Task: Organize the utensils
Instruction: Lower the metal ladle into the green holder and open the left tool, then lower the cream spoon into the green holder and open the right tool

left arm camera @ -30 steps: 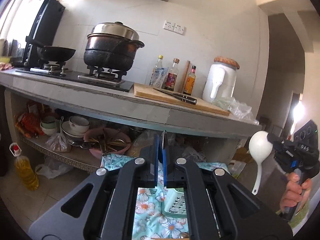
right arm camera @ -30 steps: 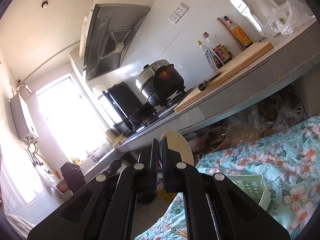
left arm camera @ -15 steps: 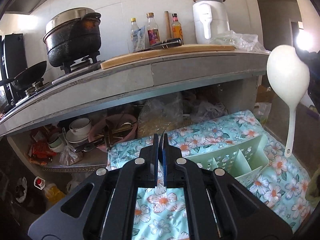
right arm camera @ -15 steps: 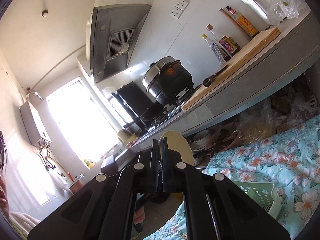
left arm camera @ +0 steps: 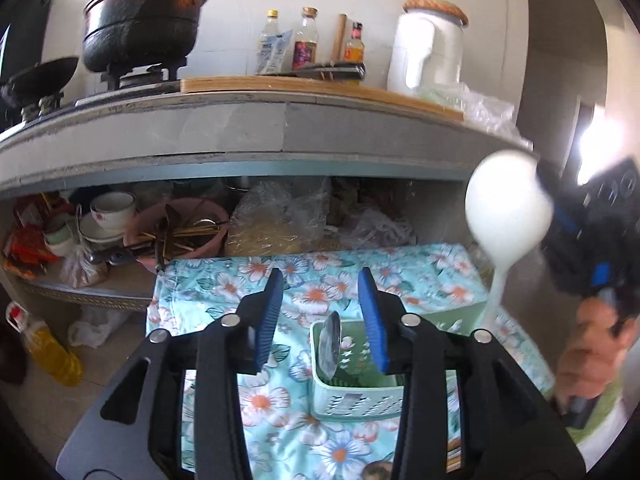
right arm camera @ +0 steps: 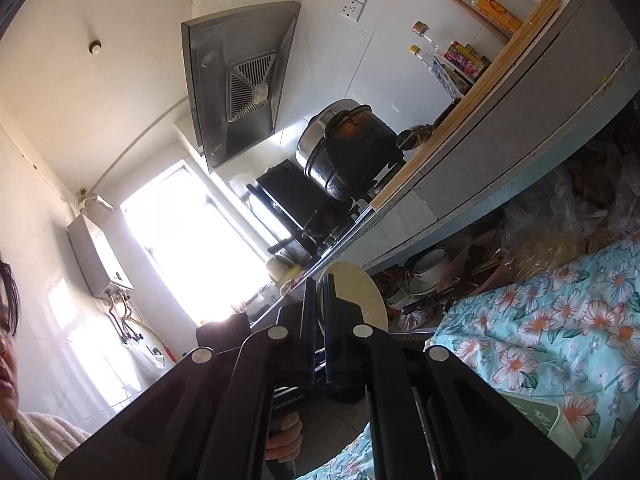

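- Now the left gripper (left arm camera: 320, 316) hangs above the flowered cloth (left arm camera: 248, 396) with its blue-padded fingers (left arm camera: 270, 316) spread wide and nothing between them.
- Just below that gap, toward 6 o'clock, a metal spoon (left arm camera: 332, 346) stands bowl-up in the green plastic organizer basket (left arm camera: 360, 404); it sits between the two fingers in the left wrist view, nearer the right one, and whether it touches either pad cannot be told.
- The basket rests on the cloth at about 5 o'clock from the left fingertips, its perforated front wall facing the camera.
- At 2 o'clock in the left wrist view, the right gripper (left arm camera: 560, 208) appears blurred, clamped on the bowl edge of a white ladle (left arm camera: 508, 212) whose handle hangs down toward the far side of the basket; the handle's end is hidden behind the left gripper's body.
- In the right wrist view the right gripper (right arm camera: 319, 316) has its fingers drawn narrow, pinching the ladle's cream bowl (right arm camera: 358, 292), which juts out past the fingertips toward 1 o'clock.
- A corner of the basket (right arm camera: 536, 416) shows at 4 o'clock in that view, on the same cloth (right arm camera: 560, 320).
- Behind, at 12 o'clock from the left gripper, a concrete counter (left arm camera: 280, 128) carries a black pot (left arm camera: 140, 20), a cutting board (left arm camera: 312, 86), bottles (left arm camera: 304, 40) and a white jug (left arm camera: 428, 52).
- Under the counter, a pink basin (left arm camera: 180, 232) holding chopsticks sits at 10 o'clock, beside stacked bowls (left arm camera: 108, 216).
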`<move>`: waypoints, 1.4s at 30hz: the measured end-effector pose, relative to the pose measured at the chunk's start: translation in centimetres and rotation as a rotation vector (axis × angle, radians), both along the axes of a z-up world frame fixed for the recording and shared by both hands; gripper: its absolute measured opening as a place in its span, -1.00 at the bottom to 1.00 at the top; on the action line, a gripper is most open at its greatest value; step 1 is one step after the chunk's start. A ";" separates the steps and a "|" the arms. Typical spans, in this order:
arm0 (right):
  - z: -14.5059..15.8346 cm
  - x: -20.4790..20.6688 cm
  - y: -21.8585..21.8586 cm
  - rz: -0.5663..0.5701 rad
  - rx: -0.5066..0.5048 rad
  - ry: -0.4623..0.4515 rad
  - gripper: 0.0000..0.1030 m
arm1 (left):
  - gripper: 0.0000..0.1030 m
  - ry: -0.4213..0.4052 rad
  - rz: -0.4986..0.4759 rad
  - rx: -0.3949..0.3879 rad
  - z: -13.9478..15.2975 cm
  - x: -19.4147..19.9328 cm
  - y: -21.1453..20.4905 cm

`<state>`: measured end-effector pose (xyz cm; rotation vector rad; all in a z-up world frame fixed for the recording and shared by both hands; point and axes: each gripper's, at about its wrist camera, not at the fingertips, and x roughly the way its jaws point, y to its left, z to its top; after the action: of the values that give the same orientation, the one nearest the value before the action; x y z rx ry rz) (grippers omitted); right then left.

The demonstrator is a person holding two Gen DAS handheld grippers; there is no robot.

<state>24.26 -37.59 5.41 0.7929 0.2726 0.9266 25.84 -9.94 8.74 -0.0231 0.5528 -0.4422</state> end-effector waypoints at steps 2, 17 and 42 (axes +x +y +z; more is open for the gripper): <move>-0.7 0.2 -0.2 0.001 0.003 0.007 -0.93 | -0.23 0.004 0.011 -0.053 0.3 -0.3 0.9; -6.2 -0.3 -1.2 0.020 -0.062 0.092 -0.92 | 0.03 0.134 0.134 -0.154 -4.9 -6.9 8.1; -4.5 -10.8 -1.0 -0.214 -0.327 0.151 -0.25 | 0.16 0.244 0.093 -0.196 -11.2 -13.3 8.8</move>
<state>13.46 -38.58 0.92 0.5765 0.4495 0.6014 12.52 -1.18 -2.43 -0.2930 0.7432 -0.4041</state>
